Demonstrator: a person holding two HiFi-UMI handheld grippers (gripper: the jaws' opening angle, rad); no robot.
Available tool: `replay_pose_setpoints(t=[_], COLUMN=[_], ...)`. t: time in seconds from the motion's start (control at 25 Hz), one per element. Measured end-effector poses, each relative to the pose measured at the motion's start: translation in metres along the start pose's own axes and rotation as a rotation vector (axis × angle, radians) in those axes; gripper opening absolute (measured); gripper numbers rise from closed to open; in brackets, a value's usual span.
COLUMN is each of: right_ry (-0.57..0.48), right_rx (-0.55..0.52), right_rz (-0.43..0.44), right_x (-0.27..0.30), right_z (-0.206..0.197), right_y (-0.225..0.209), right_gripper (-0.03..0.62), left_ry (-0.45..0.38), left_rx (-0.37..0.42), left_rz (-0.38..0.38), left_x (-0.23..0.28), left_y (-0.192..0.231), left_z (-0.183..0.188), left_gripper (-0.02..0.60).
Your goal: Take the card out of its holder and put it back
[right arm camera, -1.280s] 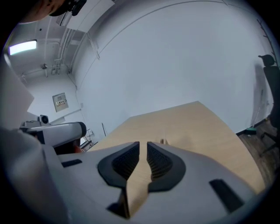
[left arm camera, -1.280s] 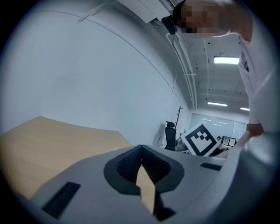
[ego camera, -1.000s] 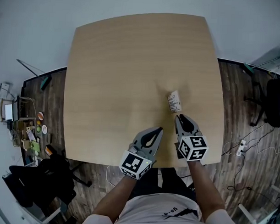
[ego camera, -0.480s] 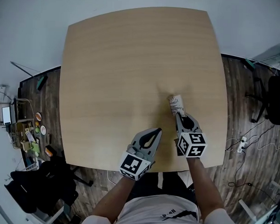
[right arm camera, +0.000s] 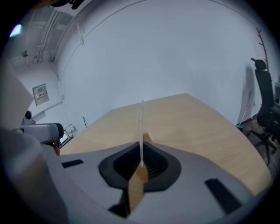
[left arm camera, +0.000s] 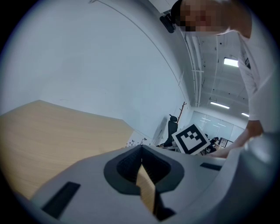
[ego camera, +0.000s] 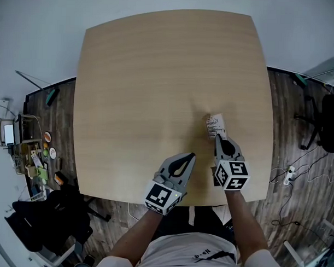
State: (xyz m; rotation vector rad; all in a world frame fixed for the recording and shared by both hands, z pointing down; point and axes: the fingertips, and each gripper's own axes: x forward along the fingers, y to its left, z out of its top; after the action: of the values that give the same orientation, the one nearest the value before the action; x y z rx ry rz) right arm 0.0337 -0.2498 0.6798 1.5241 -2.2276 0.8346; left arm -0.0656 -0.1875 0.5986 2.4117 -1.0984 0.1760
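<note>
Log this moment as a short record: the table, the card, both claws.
table: light wood
card: white, printed, near end pinched; edge-on in the right gripper view
holder: cannot tell it apart from the card
right claw: shut on the card
left claw: shut, nothing in it, beside the right claw over the table's near edge

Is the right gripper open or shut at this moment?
Shut on the card. Its own view shows the right gripper with jaws pressed on the thin card, seen edge-on.
</note>
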Motion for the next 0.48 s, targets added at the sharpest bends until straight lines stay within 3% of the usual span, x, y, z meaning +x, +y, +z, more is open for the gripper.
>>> replay_pose_setpoints(t=[0.48], right_ry=[-0.022], right_rx=[-0.014], right_rz=[-0.002], right_x=[-0.015], right_z=[0.021], right_y=[-0.002], right_gripper=[0.025], left_ry=[-0.019], left_rx=[0.012], left_rz=[0.001], left_x=[0.000], left_y=[-0.015], left_z=[0.010], left_gripper=[0.012])
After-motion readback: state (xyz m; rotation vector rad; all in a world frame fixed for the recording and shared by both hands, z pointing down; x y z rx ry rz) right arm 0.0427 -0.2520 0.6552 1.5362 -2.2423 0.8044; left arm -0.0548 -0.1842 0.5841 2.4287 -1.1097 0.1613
